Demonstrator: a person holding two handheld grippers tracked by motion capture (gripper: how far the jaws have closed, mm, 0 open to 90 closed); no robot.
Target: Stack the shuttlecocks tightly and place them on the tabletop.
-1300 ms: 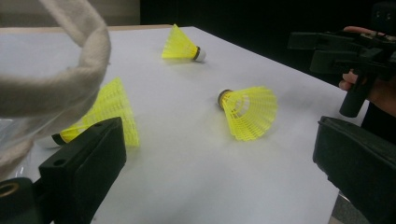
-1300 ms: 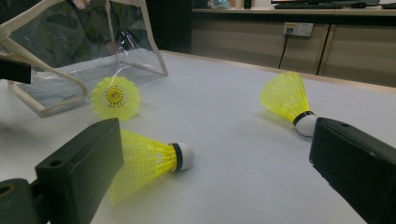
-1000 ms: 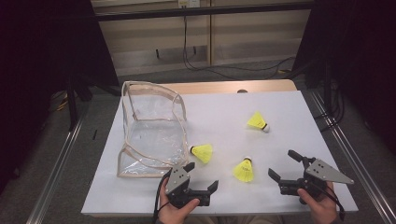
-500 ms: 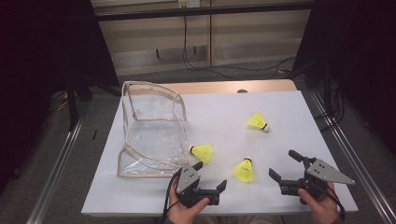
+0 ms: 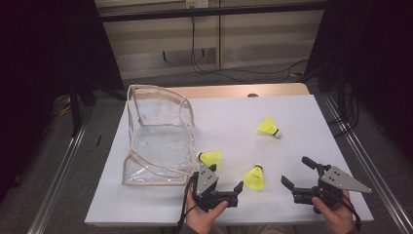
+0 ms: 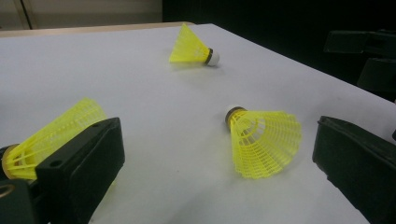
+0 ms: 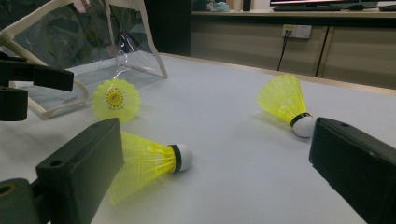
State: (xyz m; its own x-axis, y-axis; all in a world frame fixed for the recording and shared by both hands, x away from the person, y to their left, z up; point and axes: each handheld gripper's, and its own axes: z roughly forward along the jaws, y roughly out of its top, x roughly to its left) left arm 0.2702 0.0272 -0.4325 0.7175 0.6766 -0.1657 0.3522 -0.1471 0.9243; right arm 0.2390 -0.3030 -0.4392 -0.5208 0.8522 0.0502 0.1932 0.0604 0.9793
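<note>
Three yellow shuttlecocks lie on the white table top (image 5: pixel 234 122). One shuttlecock (image 5: pixel 211 157) rests by the clear bag's (image 5: pixel 156 136) front corner, another shuttlecock (image 5: pixel 255 177) sits mid-front, and the third shuttlecock (image 5: pixel 268 126) lies farther back right. My left gripper (image 5: pixel 225 178) is open at the front edge, its jaws flanking the gap between the two near ones. In the left gripper view the mid-front shuttlecock (image 6: pixel 264 140) lies between the jaws, while the bag-side shuttlecock (image 6: pixel 51 135) is partly hidden behind the left jaw. My right gripper (image 5: pixel 297 172) is open and empty, to the right of the mid-front shuttlecock (image 7: pixel 144 163).
The clear bag (image 7: pixel 70 46) with beige piping stands open on the table's left half. Metal rails run along both sides of the table, and a wooden strip (image 5: pixel 243 90) borders the far edge. Bare white surface lies between the shuttlecocks and at the back.
My left gripper has slid right along the front edge and turned toward the two near shuttlecocks. The right gripper and the shuttlecocks have stayed put.
</note>
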